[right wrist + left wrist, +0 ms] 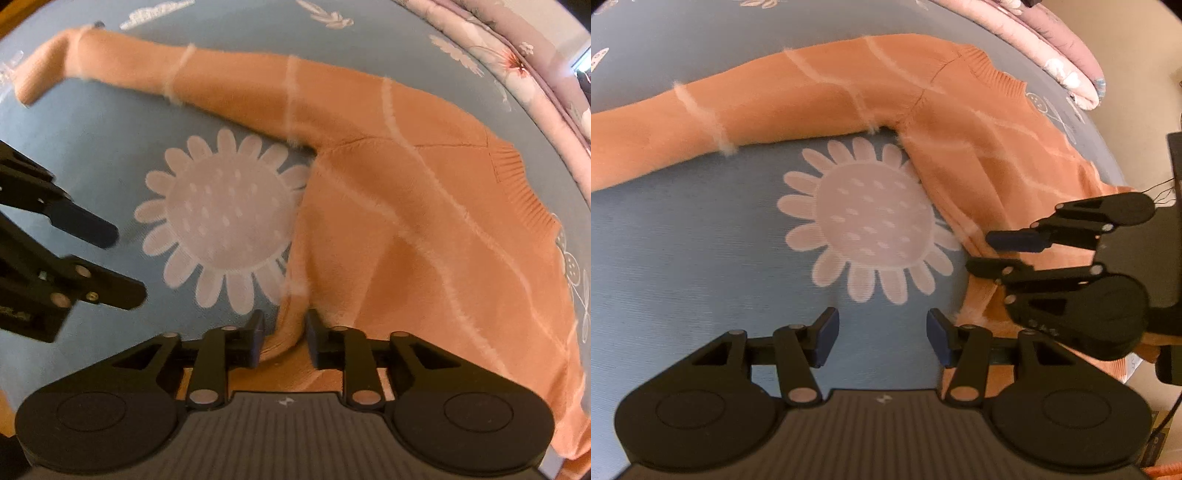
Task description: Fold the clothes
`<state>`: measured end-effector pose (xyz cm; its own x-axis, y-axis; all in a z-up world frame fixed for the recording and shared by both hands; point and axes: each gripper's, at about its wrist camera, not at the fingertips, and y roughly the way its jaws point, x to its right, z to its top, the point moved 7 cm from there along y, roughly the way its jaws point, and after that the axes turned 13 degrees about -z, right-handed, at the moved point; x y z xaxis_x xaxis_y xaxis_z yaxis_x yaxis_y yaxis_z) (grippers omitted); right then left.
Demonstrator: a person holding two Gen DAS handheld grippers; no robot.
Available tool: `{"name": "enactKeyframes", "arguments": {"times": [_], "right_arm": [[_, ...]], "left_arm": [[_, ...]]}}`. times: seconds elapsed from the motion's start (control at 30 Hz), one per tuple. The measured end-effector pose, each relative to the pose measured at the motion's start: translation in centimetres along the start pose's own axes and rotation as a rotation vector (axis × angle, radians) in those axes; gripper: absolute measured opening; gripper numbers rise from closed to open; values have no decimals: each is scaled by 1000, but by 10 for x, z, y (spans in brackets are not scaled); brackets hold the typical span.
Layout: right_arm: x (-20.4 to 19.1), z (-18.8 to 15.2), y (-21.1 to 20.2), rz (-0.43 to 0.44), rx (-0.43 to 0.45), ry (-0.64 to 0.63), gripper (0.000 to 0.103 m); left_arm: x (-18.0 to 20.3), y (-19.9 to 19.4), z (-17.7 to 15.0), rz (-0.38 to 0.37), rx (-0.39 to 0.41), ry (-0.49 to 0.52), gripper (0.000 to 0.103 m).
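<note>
Warm, soft indoor light with faint shadows. Both fisheye views bulge and darken at the corners; the sweater [406,206] edges look slightly smeared, perhaps motion blur.

I am working in a home bedroom. A blue sunflower-print bedsheet [701,229] is lying under me, a pink floral quilt [517,55] bunching along its edge.

Your left gripper [882,334] points steeply down with its jaws standing well apart and nothing between them. Your right gripper [284,341] (just beside the left, tilted steeply down too) has its jaws a narrow way apart, the pads [258,341] not pressing on anything.
</note>
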<state>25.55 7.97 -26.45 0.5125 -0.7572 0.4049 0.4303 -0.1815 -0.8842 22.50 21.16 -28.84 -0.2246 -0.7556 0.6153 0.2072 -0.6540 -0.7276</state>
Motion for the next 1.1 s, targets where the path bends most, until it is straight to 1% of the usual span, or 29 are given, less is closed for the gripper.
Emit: {"name": "enactKeyframes", "arguments": {"times": [0.1, 0.13, 0.17, 0.2, 0.23, 0.3, 0.33, 0.37, 0.4, 0.43, 0.47, 0.5, 0.53, 0.57, 0.6, 0.67, 0.7, 0.77, 0.83, 0.87, 1.0, 1.03, 1.1], "right_arm": [[-8, 3, 4, -28, -25, -26, 29], [-8, 4, 6, -33, -35, -23, 19], [-7, 6, 7, -17, -46, 2, 15], [-4, 7, 7, 17, -58, 46, 14], [1, 9, 6, 78, -72, 122, 13], [11, 15, 0, 260, -93, 324, 12], [13, 22, -3, 343, -94, 402, 12], [13, 29, -4, 394, -101, 452, 12], [11, 34, -2, 411, -106, 472, 12], [7, 39, 2, 437, -106, 494, 5], [3, 41, 10, 471, -119, 530, 4], [-3, 42, 19, 502, -142, 553, 1], [-9, 41, 24, 518, -161, 558, 1], [-14, 40, 27, 518, -177, 559, 1], [-17, 39, 23, 517, -165, 551, 1], [-14, 37, 2, 506, -108, 548, 5], [-9, 34, -9, 482, -90, 548, 7], [-2, 22, -31, 404, -69, 528, 7], [-3, 11, -39, 336, -83, 490, 8], [-6, 5, -39, 314, -100, 473, 10], [-36, -15, -17, 286, -172, 429, 10], [-44, -17, -11, 288, -177, 432, 10], [-53, -11, -11, 267, -143, 428, 11]], "left_arm": [[-3, -3, 1, -15, 17, -12, 53], [-4, -5, 1, -16, 21, -15, 53], [-7, -7, 0, -17, 24, -18, 53], [-8, -8, 0, -18, 27, -19, 53], [-9, -10, 0, -18, 30, -19, 53], [-13, -16, -1, -15, 37, -19, 53], [-15, -20, -1, -13, 42, -19, 54], [-18, -23, -2, -10, 46, -18, 54], [-20, -25, -2, -6, 49, -17, 54], [-23, -27, -3, 1, 53, -18, 54], [-25, -29, -3, 7, 53, -19, 54], [-28, -30, -4, 13, 50, -21, 54], [-30, -31, -5, 19, 46, -23, 54], [-31, -32, -6, 26, 42, -22, 54], [-31, -34, -7, 28, 44, -17, 54], [-31, -39, -9, 25, 50, -8, 54], [-32, -40, -10, 26, 51, -9, 55], [-33, -42, -13, 28, 50, -12, 56], [-33, -42, -15, 30, 48, -18, 56], [-33, -42, -16, 29, 48, -20, 56], [-32, -43, -18, 34, 47, -23, 56], [-33, -43, -18, 37, 45, -22, 56], [-33, -44, -19, 46, 39, -19, 56]]}}
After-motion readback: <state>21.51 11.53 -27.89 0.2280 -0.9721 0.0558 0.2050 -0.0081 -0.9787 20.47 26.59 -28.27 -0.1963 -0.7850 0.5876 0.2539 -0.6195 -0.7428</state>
